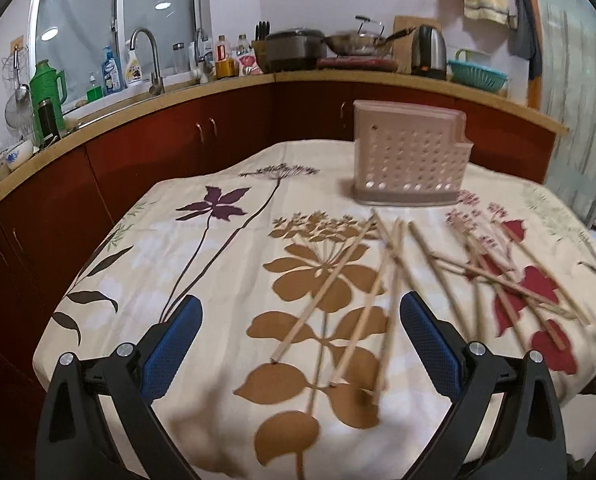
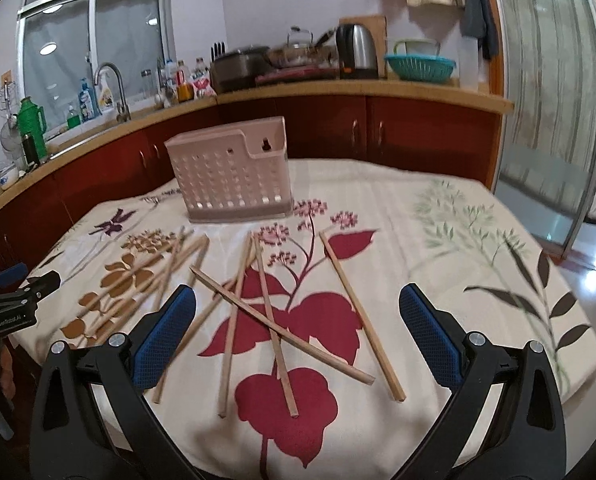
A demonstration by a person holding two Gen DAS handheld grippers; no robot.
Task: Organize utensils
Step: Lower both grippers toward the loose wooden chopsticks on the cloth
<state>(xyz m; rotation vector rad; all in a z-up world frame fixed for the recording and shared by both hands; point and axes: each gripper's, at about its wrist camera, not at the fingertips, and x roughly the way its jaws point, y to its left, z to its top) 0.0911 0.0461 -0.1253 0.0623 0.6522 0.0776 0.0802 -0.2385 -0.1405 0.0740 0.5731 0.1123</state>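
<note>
On the floral table (image 2: 438, 220), blurred chopsticks (image 2: 275, 320) are lying crossed before the holder (image 2: 229, 176); both grippers, left (image 1: 301, 330) and right (image 2: 297, 326), are hovering, jaws wide, gripping nothing.

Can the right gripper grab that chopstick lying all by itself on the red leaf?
Probably yes. The right gripper is open and empty, and the lone chopstick lies flat on the tablecloth between its fingers, touching no other stick. Nothing stands in the way; the holder sits farther back.
</note>
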